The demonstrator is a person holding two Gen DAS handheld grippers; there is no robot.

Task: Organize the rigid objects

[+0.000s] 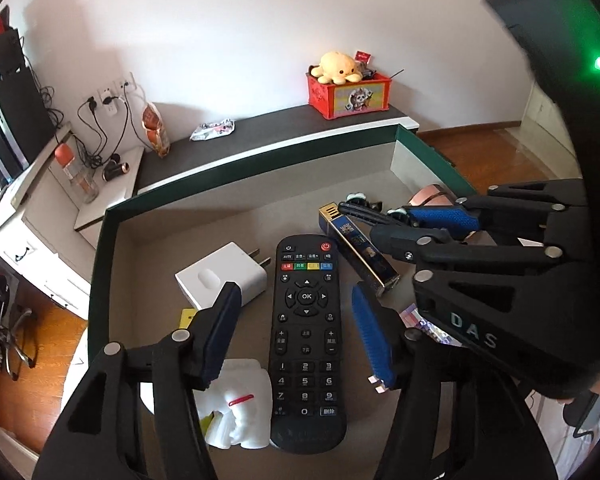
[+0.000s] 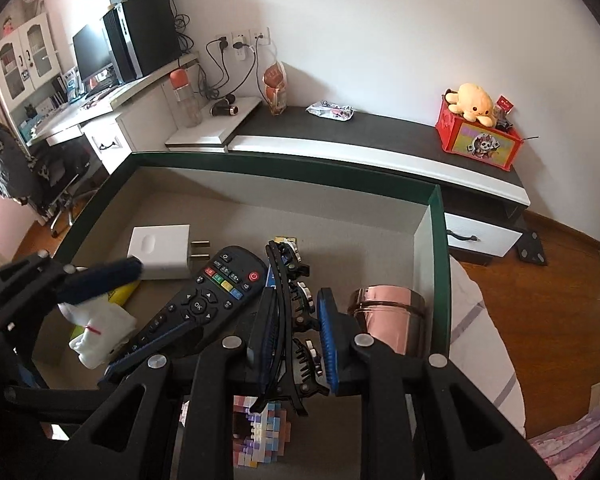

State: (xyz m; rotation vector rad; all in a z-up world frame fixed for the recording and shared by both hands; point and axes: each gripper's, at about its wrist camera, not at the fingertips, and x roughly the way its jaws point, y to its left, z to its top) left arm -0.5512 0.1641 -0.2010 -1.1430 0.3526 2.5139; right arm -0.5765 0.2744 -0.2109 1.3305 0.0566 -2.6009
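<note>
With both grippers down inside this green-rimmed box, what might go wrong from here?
1. The right gripper pinches a black hair clip by its thin edge; it may twist or slip out.
2. The shiny copper-coloured tin stands close beside that gripper and could be knocked.
3. The open left gripper straddles the black remote control, which overlaps a white plastic piece; lifting may drag it.
</note>
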